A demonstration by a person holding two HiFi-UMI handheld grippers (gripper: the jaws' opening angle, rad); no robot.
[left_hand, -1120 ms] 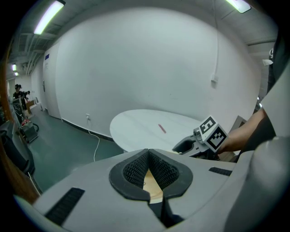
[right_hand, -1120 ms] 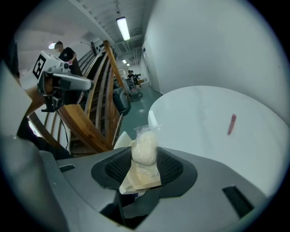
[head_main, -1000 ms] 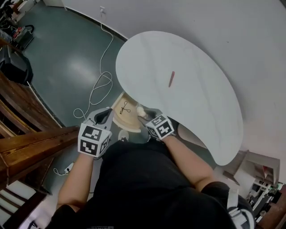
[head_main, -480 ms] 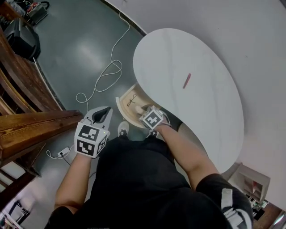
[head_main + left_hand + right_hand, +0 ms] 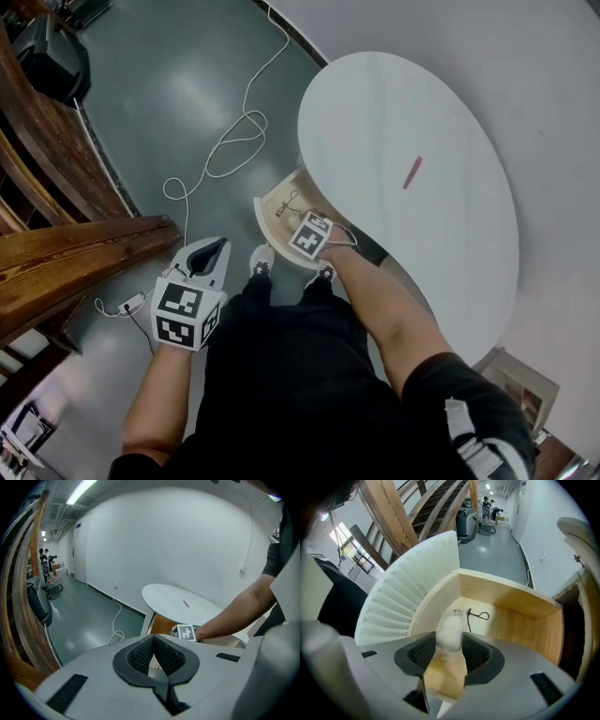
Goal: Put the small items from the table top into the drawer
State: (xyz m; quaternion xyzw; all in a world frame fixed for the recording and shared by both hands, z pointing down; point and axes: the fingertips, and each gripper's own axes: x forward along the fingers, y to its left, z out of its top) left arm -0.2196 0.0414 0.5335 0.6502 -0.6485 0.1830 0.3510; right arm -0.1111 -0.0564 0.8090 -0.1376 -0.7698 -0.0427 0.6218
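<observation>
Head view: the left tool (image 5: 208,255) hangs beside the open drawer (image 5: 277,208). The right tool (image 5: 310,235) points down into it, and a red stick (image 5: 412,172) lies on the tabletop (image 5: 394,103) well beyond.

Left gripper view: the left tool (image 5: 153,641) has its jaws together, with nothing between them.

Right gripper view: the right tool (image 5: 450,644) clamps a white wrapped item (image 5: 450,631) above the drawer (image 5: 525,620). A black wire clip (image 5: 478,615) lies just past the tips.

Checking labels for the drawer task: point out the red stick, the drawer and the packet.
Red stick (image 5: 412,172), head view, its middle.
Drawer (image 5: 521,620), right gripper view, inner side wall.
Packet (image 5: 449,631), right gripper view, white bulge.
</observation>
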